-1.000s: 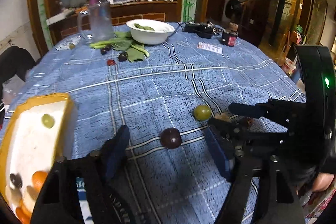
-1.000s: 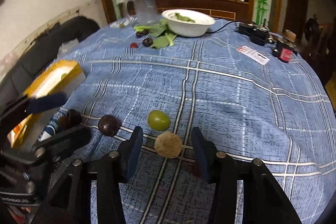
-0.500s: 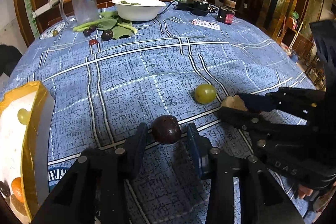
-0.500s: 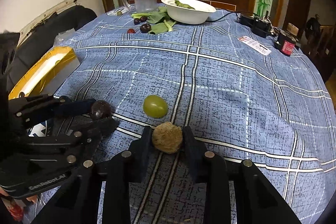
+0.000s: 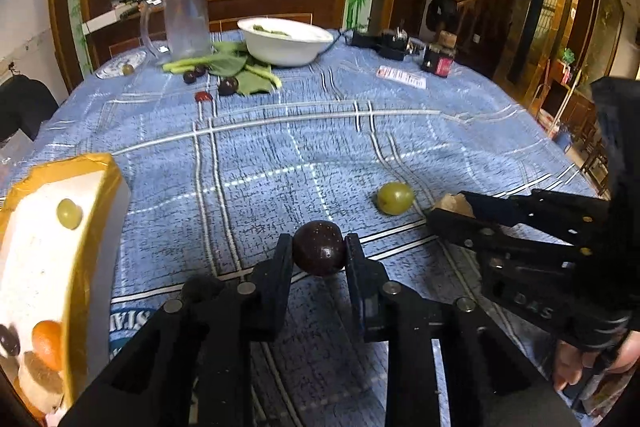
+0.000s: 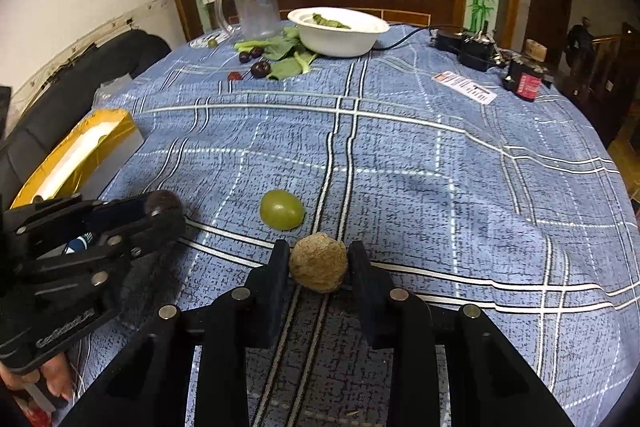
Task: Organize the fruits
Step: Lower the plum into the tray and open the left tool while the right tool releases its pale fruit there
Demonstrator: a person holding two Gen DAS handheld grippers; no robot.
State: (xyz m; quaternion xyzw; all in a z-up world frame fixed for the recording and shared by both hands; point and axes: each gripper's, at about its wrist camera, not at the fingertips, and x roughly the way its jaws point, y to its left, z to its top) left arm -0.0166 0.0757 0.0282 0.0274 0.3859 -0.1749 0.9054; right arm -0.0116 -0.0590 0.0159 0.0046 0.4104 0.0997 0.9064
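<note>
While the left gripper (image 5: 319, 253) clamps a dark plum (image 5: 319, 247), only its view shows tray (image 5: 96, 171) fruit; right gripper (image 6: 318, 263) pinches a tan longan (image 6: 318, 261).

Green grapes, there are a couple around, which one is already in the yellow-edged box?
The green grape lying on the white floor of the yellow-edged box, at its far end. The other green grape is loose on the tablecloth between the two grippers.

Each view is taken from low and close above the tabletop (image 5: 280, 147), looking forward along its own jaws toward the white bowl (image 6: 338, 35) at the far edge. The green grape (image 5: 395, 197) is shared by both views, each gripper being caught sideways in the other's frame.
</note>
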